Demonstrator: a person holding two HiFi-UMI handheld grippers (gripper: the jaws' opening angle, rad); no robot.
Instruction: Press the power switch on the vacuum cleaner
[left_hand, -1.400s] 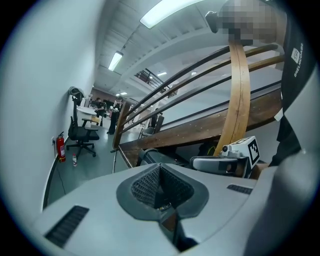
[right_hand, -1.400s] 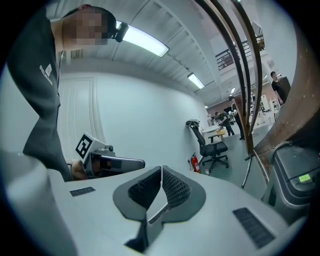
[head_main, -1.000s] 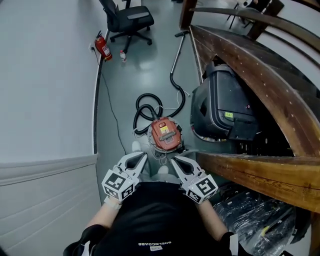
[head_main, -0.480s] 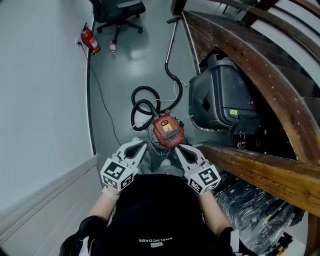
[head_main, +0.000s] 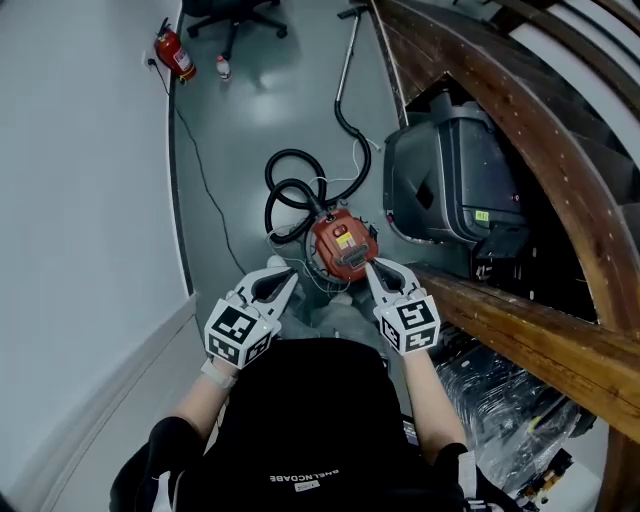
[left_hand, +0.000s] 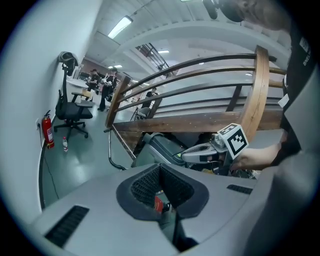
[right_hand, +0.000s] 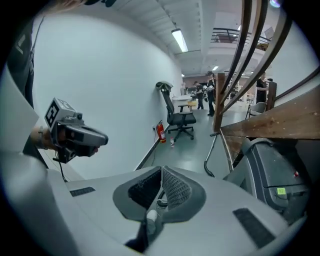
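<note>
Red vacuum cleaner (head_main: 342, 245) on the floor, dead ahead at 12 o'clock, lies just off the right tongs (head_main: 375, 266) at their 10 o'clock, farther from the left tongs (head_main: 288, 277) at 1 o'clock; both tongs closed, empty.

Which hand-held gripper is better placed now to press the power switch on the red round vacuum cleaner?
Probably the right. In the head view the right hand-held gripper, shut, ends close beside the red round vacuum cleaner; the left hand-held gripper, also shut, ends farther from it.
</note>
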